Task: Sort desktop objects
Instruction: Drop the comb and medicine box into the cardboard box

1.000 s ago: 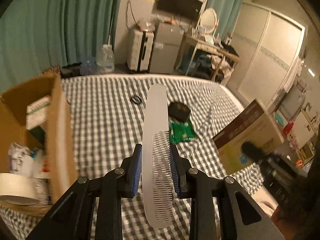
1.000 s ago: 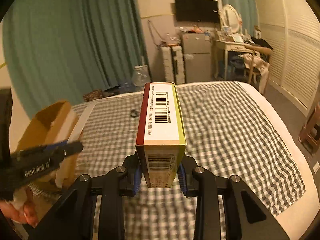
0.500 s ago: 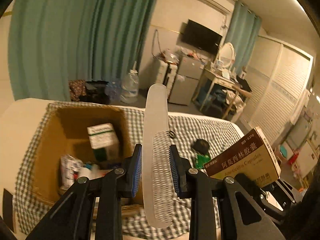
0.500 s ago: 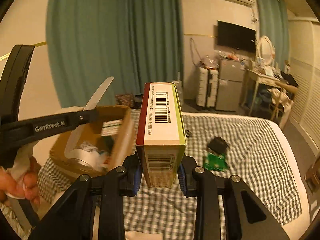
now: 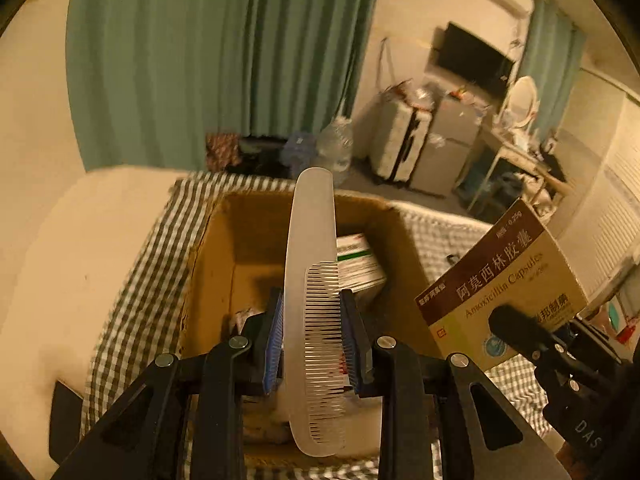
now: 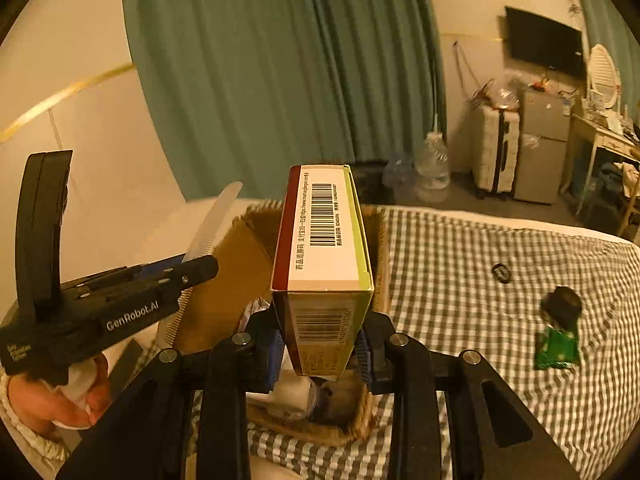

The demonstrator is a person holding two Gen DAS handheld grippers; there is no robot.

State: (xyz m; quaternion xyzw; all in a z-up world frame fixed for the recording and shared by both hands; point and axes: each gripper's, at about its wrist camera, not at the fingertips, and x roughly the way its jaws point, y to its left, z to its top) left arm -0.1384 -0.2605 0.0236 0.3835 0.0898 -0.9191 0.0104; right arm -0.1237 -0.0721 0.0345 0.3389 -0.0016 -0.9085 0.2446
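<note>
My left gripper (image 5: 312, 340) is shut on a pale translucent comb (image 5: 312, 264) that stands upright between its blue pads, over the open cardboard box (image 5: 404, 256). Seen from the right wrist, that gripper (image 6: 192, 268) and its comb (image 6: 216, 220) hang at the left, above the box (image 6: 236, 264). My right gripper (image 6: 320, 344) is shut on a medicine carton (image 6: 324, 248) with a barcode on top, held over the box's right half. The same carton (image 5: 504, 284) shows at the right of the left wrist view. Inside the box lies a white and green carton (image 5: 360, 264).
The box sits at the corner of a bed with a checked cover (image 6: 480, 248). On the cover lie a green packet (image 6: 558, 348), a dark pouch (image 6: 564, 304) and a small black ring (image 6: 502, 272). A hand (image 6: 60, 400) holds the left gripper. Green curtains (image 6: 300, 80) hang behind.
Both grippers have swung left across the bed, from over the checked cover to above the cardboard box. Each keeps its hold, the comb and the carton unmoved in the jaws.
</note>
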